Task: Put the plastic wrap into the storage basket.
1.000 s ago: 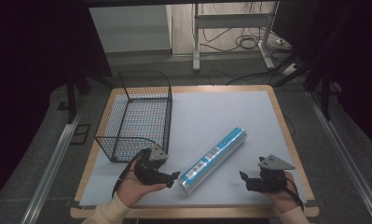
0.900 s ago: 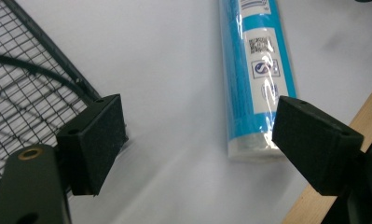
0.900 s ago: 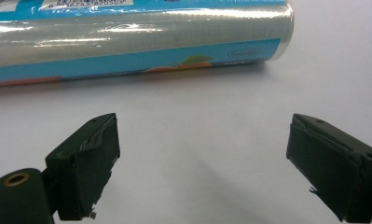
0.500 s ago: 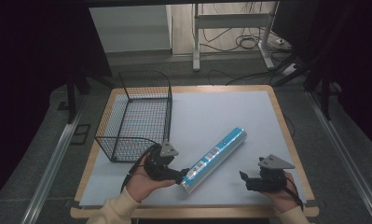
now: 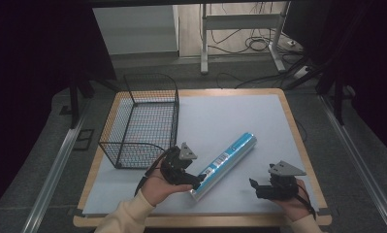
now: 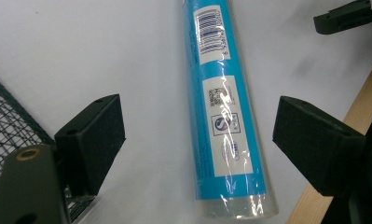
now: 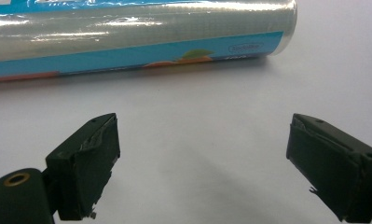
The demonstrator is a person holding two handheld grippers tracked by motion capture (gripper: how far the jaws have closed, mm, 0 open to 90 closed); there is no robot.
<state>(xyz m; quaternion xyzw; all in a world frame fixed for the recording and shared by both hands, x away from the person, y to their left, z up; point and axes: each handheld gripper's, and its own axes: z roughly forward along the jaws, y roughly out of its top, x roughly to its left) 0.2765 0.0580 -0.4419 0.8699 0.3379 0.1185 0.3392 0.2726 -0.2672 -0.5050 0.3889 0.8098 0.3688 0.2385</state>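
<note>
A blue roll of cling film (image 5: 225, 162) lies slantwise on the white mat, its near end toward the front. My left gripper (image 5: 198, 183) sits at that near end. In the left gripper view its jaws stand wide on either side of the roll (image 6: 225, 116), and the pads do not touch it. These jaws have just been opening a little further. My right gripper (image 5: 253, 188) rests open to the right of the roll, apart from it. In the right gripper view the roll (image 7: 141, 37) lies across the top, beyond the empty jaws (image 7: 202, 144).
A black wire basket (image 5: 142, 131) stands at the mat's left, just behind my left hand. The white mat (image 5: 230, 116) covers a table with a wooden rim (image 5: 298, 131). Dark floor and rails surround the table.
My left gripper has slid right, from beside the basket to the roll's near end, so the roll now lies between its jaws. The right gripper has kept still.
</note>
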